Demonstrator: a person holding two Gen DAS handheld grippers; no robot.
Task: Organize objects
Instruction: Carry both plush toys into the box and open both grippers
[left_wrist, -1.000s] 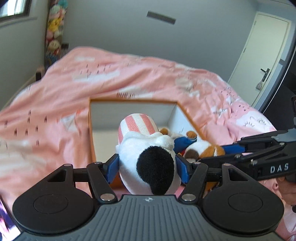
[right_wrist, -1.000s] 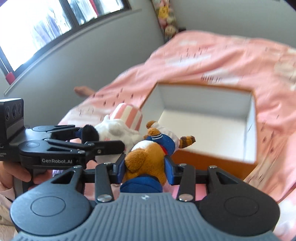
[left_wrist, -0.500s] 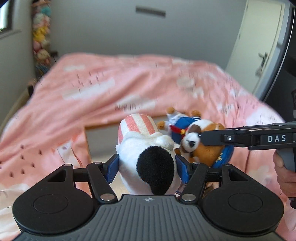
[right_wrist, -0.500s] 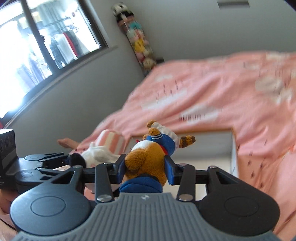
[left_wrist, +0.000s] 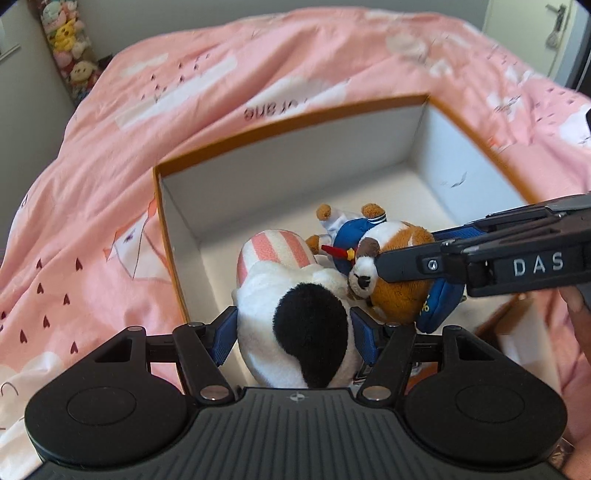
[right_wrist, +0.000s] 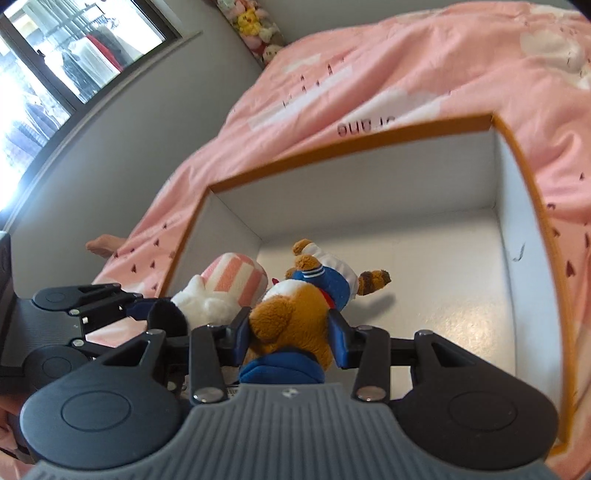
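Plush dog (right_wrist: 295, 317) between right claw (right_wrist: 291, 332) pads

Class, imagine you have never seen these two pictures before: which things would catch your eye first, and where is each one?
First, the two soft toys held side by side over the open box with the orange rim: a white plush with a black patch and pink-striped part in the left gripper, and a brown dog plush in a blue sailor outfit in the right gripper. Around the box spreads the pink bedspread.

Two close wrist views, steeply down along each claw, both onto the same open box (left_wrist: 295, 147) interior
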